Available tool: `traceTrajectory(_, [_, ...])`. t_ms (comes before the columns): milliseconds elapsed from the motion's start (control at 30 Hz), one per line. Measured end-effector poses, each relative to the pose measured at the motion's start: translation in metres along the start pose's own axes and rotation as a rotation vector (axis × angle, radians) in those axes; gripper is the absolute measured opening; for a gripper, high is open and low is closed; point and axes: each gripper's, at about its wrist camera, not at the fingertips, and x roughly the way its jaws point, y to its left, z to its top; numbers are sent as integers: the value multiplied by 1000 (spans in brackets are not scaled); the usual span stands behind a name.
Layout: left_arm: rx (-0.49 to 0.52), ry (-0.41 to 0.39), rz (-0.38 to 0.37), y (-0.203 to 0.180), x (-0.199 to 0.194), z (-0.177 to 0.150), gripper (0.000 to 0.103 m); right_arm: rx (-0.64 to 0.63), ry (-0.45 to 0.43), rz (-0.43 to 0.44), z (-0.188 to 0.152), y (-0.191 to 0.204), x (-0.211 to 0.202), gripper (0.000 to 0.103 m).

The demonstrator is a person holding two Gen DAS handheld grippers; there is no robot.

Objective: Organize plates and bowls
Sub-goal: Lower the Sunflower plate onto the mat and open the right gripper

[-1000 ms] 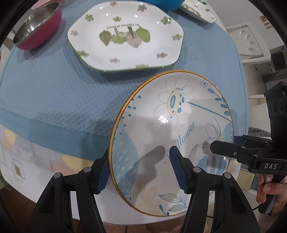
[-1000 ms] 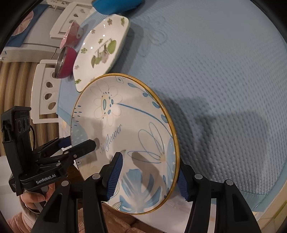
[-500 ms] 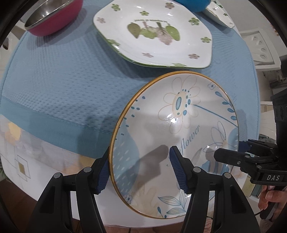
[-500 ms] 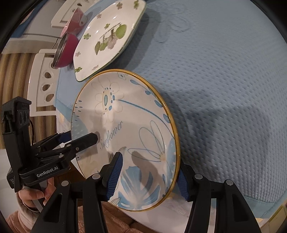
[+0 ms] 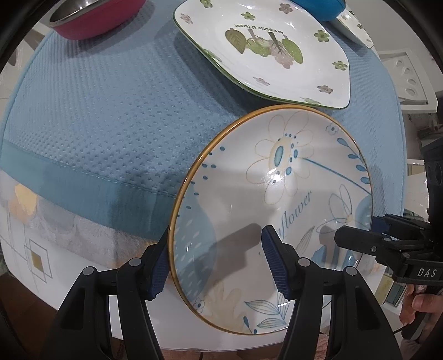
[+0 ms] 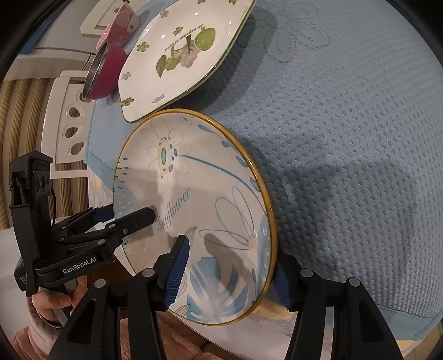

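Sunflower plate [image 5: 277, 188], round with a yellow rim, held tilted over the near edge of the table, gripped on opposite sides by both my grippers. My left gripper [image 5: 216, 260] has its blue pads clamped across the plate's left rim, one finger under, one on the face; my right gripper [image 6: 229, 268] pinches the right rim the same way. Behind it, a blue waffle-weave cloth [image 5: 110, 110] covers the table, its darker hem hanging over a pale patterned underlay [image 5: 38, 249]. On the cloth lie a square-ish white plate with green flowers [image 5: 277, 47] and a pink metal-lined bowl [image 5: 94, 16]. White chairs with oval cut-outs [image 6: 69, 130] stand beside the table, against a striped wall or curtain [image 6: 25, 124].
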Motion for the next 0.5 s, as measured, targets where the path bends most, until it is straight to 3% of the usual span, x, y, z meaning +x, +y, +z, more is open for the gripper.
traceTrajectory(500, [0, 12, -6, -1, 1, 3, 59, 38, -14, -5, -4, -1, -3, 59])
